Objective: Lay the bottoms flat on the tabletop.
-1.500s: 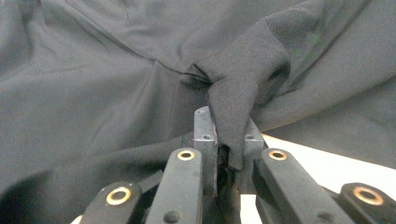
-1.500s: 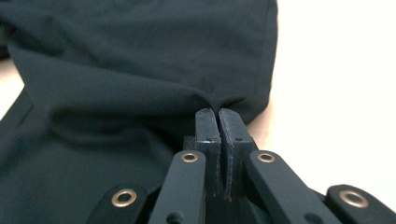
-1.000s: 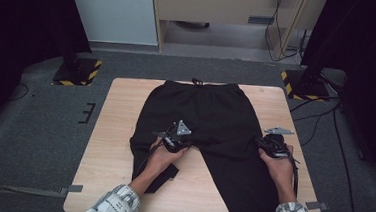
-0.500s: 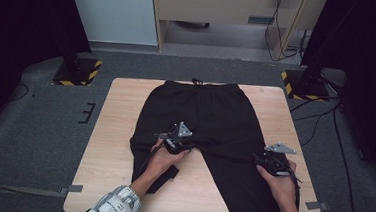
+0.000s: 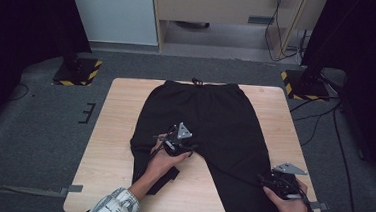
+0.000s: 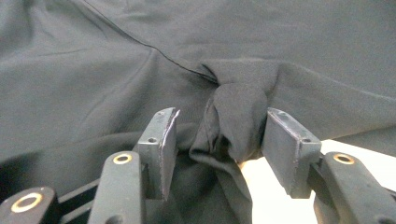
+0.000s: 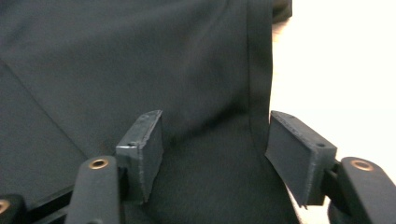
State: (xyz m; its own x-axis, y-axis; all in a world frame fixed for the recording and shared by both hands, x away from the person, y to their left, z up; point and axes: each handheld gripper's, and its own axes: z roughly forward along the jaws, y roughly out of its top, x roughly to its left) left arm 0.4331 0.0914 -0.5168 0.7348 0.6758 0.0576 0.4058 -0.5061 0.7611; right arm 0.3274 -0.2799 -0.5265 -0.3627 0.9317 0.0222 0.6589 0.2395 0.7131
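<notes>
Black trousers (image 5: 210, 122) flat on wooden table (image 5: 108, 145)

Trousers (image 5: 210, 122): plain black, no pattern. Table (image 5: 119, 131): light wood grain. Grippers (image 5: 179, 143) (image 5: 283, 183): black, each with a grey plate; brass-coloured rivets on the jaws. Sleeve (image 5: 113, 208): white with dark print. Floor (image 5: 39, 125): grey carpet. Stand bases (image 5: 78, 72): yellow-and-black stripes.

Dim surroundings, evenly lit table (image 5: 125, 111), overexposed wood, soft close-ups
</notes>
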